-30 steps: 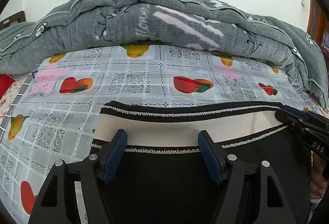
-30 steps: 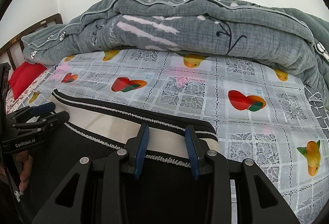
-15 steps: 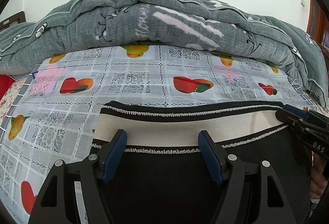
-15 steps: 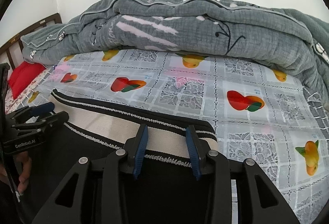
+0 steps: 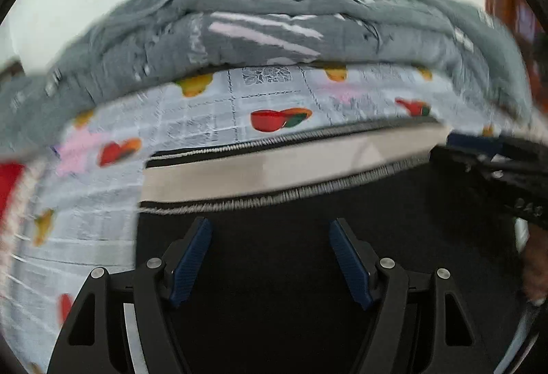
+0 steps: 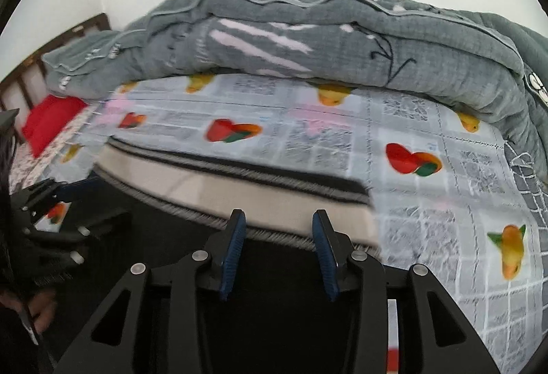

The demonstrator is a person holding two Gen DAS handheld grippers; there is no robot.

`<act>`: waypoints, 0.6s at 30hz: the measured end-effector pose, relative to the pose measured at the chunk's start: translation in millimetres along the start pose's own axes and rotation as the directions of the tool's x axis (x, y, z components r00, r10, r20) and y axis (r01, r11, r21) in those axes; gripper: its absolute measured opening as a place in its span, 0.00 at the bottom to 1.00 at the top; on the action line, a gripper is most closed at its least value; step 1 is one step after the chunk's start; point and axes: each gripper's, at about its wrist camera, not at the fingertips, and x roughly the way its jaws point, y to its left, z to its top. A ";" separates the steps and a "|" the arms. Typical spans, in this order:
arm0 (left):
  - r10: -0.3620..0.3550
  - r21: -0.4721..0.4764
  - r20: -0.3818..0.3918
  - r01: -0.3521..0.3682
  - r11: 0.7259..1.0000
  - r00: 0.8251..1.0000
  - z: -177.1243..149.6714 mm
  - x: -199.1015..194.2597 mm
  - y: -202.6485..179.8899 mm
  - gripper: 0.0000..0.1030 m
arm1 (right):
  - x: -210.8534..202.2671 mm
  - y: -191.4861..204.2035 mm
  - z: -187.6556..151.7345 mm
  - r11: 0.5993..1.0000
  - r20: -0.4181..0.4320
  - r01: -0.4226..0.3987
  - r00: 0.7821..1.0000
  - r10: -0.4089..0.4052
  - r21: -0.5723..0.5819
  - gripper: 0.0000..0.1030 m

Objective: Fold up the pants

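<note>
Black pants (image 5: 274,271) with a cream, black-trimmed waistband (image 5: 274,168) lie flat on the bed. My left gripper (image 5: 270,226) is open, its blue pads just short of the waistband over the black fabric near the pants' left side. My right gripper (image 6: 277,219) is open with its tips at the waistband's (image 6: 239,192) lower edge, near the right corner. The right gripper also shows at the right of the left wrist view (image 5: 496,168); the left gripper shows at the left of the right wrist view (image 6: 58,202). Both views are blurred.
A fruit-print sheet (image 6: 428,202) covers the bed. A rolled grey quilt (image 6: 342,41) lies across the far side by the white wall. A red pillow (image 6: 51,120) and the wooden headboard (image 6: 30,72) are at the left. A hand (image 6: 37,309) shows at the lower left.
Both grippers have pulled back from the waistband; the left one now sits over black fabric. The right jaws have opened wider. The views are now blurred by motion.
</note>
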 end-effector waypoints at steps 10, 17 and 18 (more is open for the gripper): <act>-0.006 -0.096 -0.021 0.004 0.995 1.000 -58.4 -41.2 15.1 0.69 | -48.4 14.4 -67.6 0.995 0.034 0.046 0.998 -0.044 -0.084 0.42; 0.043 -0.193 0.027 -0.037 0.981 0.999 -117.1 -77.8 40.9 0.69 | -76.3 -4.7 -103.7 1.000 0.005 0.017 1.000 -0.017 0.013 0.42; 0.033 -0.194 0.023 -0.028 0.981 0.999 -124.5 -85.1 43.0 0.69 | -79.9 -4.9 -108.2 1.000 0.004 0.016 1.000 -0.016 0.019 0.41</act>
